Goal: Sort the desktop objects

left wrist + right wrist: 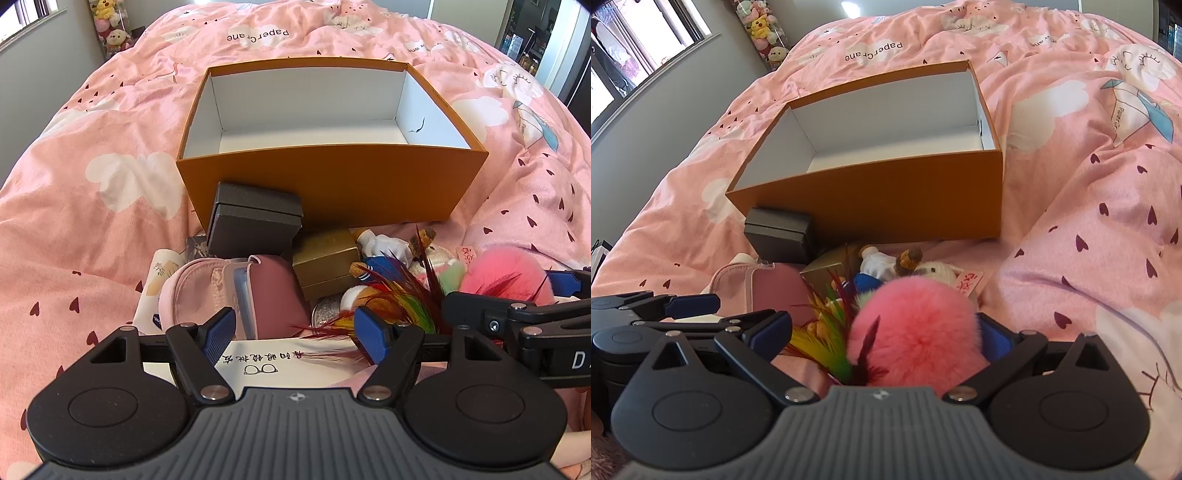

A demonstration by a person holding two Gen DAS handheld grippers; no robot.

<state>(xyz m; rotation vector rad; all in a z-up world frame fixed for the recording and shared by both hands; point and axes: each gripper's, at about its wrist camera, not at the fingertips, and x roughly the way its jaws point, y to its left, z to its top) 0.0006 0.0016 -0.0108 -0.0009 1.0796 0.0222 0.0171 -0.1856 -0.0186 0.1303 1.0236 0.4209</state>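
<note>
Two grippers work a heap of small objects before the empty orange box [332, 181]. Left gripper [293, 338] hovers with jaws apart above a white card [288, 363]; right gripper [886, 338], jaws apart, straddles the pink pompom [916, 332], apparently for boxing.

You see an orange box [332, 181] with white inside, a fluffy pink pom-pom [916, 336], and a pink heart-print duvet [92, 221].
</note>
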